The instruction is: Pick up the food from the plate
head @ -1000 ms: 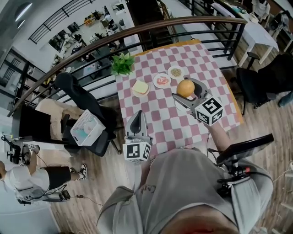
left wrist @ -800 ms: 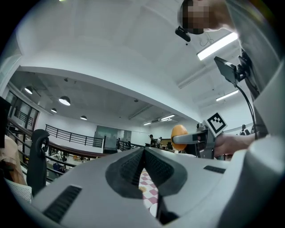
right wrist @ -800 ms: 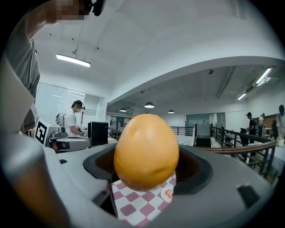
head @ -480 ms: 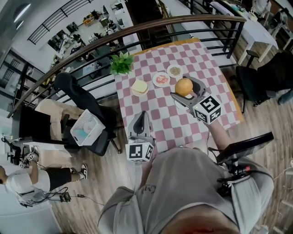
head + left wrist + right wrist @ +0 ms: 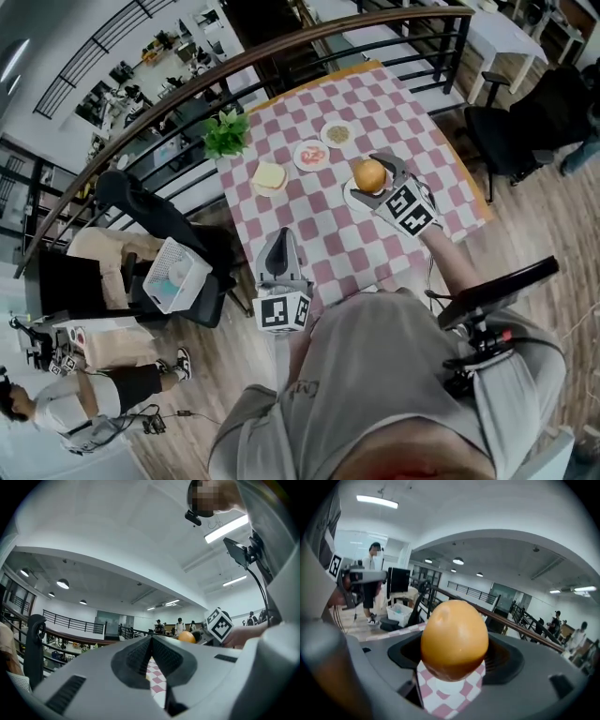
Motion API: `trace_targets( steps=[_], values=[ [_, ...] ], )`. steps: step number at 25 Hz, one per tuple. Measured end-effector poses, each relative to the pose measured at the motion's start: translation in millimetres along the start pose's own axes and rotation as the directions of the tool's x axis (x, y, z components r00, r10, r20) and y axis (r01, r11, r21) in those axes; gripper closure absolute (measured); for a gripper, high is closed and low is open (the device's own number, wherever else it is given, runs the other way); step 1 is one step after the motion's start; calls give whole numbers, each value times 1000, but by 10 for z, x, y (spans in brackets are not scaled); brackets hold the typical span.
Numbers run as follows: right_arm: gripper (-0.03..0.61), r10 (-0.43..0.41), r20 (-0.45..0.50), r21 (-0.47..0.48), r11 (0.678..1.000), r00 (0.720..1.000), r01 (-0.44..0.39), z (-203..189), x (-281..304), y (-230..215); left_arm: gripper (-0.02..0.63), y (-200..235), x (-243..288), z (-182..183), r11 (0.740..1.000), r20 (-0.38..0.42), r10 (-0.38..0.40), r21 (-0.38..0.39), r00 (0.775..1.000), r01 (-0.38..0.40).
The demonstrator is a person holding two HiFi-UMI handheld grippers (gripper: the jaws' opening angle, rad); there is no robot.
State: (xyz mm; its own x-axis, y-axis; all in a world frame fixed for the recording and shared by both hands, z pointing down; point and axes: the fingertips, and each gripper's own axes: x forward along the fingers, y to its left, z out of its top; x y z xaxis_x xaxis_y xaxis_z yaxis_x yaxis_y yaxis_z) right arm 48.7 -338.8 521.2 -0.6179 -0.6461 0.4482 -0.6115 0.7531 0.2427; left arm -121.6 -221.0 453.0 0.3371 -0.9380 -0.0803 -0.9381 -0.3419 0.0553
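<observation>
A round orange bun (image 5: 368, 175) sits between the jaws of my right gripper (image 5: 372, 172), which is shut on it. The bun hangs just above a small white plate (image 5: 352, 199) on the pink checked table (image 5: 328, 239). In the right gripper view the bun (image 5: 454, 637) fills the middle, with the plate (image 5: 449, 687) below it. My left gripper (image 5: 279, 242) is shut and empty at the table's near left edge. From the left gripper view (image 5: 151, 643) the bun (image 5: 186, 637) shows far off.
Further back on the table are a bread slice (image 5: 269, 175), a plate of red food (image 5: 310, 155), a plate of pale food (image 5: 337, 134) and a green plant (image 5: 226, 134). A railing (image 5: 281, 56) runs behind. A black chair (image 5: 155, 208) and a white basket (image 5: 174, 275) stand to the left.
The head view has shifted, so the table sits higher and left. The right gripper still holds the bun over the plate. The left gripper has hardly moved.
</observation>
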Motion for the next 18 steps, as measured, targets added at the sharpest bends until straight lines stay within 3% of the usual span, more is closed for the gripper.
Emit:
trace_targets(
  steps=[4,8,13,18],
  values=[
    [224,-9,-178,-55,998,984,0,-613,24,-19,604,-61,21,-49,1000,-18,-27,-5,999,27],
    [224,-35,-316,-56,998,948,19,-1227,52,-125,604,-121,65,-93,998,-32,-61,1,998,61],
    [224,-40,-488,-22,999,872,33,-2151,95,-199,604,-187,62,-171,996,-53,-86,-1,995,86],
    [224,2,-633,63,997,774,49,-3152,144,-136,604,-200,29,-229,995,-74,-100,9,992,101]
  ],
)
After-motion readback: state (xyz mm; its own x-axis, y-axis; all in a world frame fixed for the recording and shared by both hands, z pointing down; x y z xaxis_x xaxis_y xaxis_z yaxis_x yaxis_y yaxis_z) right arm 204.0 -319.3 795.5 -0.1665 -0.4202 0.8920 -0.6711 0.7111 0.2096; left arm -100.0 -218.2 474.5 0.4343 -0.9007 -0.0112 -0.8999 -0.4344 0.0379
